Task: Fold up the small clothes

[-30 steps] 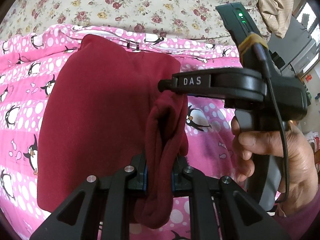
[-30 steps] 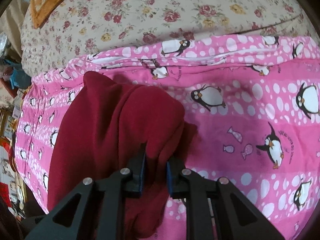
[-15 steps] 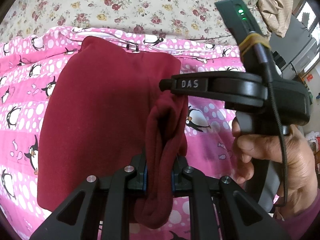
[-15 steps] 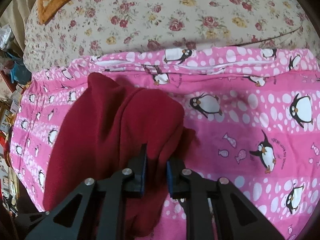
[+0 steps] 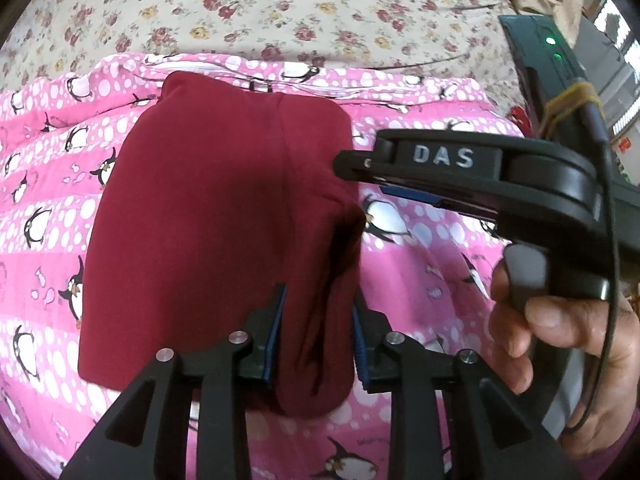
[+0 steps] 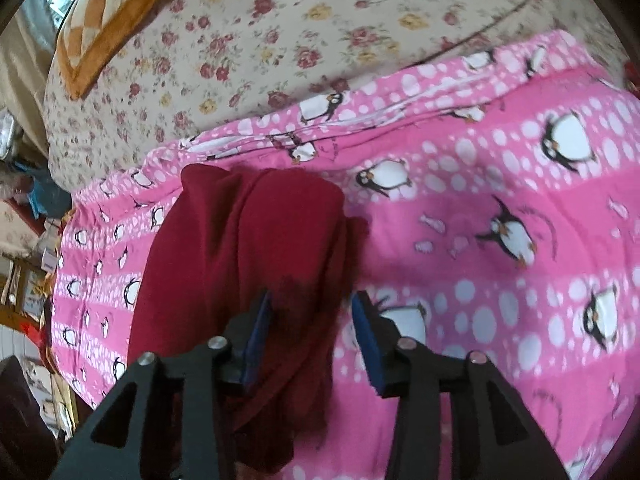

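A dark red garment (image 5: 216,216) lies folded on a pink penguin-print blanket (image 5: 420,264). It also shows in the right wrist view (image 6: 248,248). My left gripper (image 5: 318,336) has its jaws apart, with a thick roll of the garment's right edge lying between them. My right gripper (image 6: 312,320) is open over the same edge; the cloth sits against its left pad and clear of the right one. The right gripper's body (image 5: 472,168) shows in the left wrist view, just right of the garment, held by a hand (image 5: 560,340).
A cream floral bedspread (image 5: 280,12) lies beyond the blanket. An orange checked cushion (image 6: 108,16) sits at the far left of the bed. Cluttered furniture (image 6: 28,240) stands past the bed's left edge.
Both grippers have opened and let go of the red garment's edge. The lifted fold has dropped onto the garment, and the right gripper has drawn back to the right.
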Motion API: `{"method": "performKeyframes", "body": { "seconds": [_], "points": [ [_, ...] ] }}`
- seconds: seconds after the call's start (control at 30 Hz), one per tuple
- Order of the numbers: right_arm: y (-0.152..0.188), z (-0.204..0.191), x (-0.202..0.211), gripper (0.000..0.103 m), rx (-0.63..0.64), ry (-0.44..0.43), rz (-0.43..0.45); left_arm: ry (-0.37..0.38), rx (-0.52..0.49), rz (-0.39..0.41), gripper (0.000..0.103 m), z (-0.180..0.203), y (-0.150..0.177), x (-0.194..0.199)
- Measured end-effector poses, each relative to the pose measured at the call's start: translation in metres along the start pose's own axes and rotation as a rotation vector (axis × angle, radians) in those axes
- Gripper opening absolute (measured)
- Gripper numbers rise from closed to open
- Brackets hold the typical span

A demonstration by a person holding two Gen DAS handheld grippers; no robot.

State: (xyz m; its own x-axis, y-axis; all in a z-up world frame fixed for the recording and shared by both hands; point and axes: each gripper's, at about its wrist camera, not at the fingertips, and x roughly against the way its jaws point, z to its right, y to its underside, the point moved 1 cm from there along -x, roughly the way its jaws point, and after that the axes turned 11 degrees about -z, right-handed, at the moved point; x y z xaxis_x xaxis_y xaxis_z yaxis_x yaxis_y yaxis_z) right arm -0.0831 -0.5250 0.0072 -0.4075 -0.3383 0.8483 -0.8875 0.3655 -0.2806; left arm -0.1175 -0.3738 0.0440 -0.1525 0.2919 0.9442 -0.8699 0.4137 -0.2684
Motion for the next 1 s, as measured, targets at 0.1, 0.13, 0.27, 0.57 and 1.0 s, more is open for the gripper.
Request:
{"method": "performKeyframes", "body": {
  "seconds": [0.1,0.13,0.27,0.57,1.0],
  "points": [
    [0.006,-0.001,0.005,0.052,-0.006,0.031,0.014,0.019,-0.011,0.01,0.007,0.003,0.01,0.01],
    [0.007,0.0,0.005,0.056,-0.013,0.04,0.015,0.031,-0.013,0.013,0.007,0.004,0.014,0.015],
    [0.01,0.007,0.0,0.057,-0.068,0.057,0.002,0.102,-0.053,0.02,0.007,0.008,0.034,0.038],
    [0.019,0.013,0.004,0.057,-0.095,0.126,0.016,0.135,-0.103,0.051,0.007,-0.004,0.062,0.065],
    [0.065,-0.031,0.048,0.057,0.053,-0.015,0.042,-0.002,0.086,0.081,0.01,-0.126,0.054,0.041]
  ]
}}
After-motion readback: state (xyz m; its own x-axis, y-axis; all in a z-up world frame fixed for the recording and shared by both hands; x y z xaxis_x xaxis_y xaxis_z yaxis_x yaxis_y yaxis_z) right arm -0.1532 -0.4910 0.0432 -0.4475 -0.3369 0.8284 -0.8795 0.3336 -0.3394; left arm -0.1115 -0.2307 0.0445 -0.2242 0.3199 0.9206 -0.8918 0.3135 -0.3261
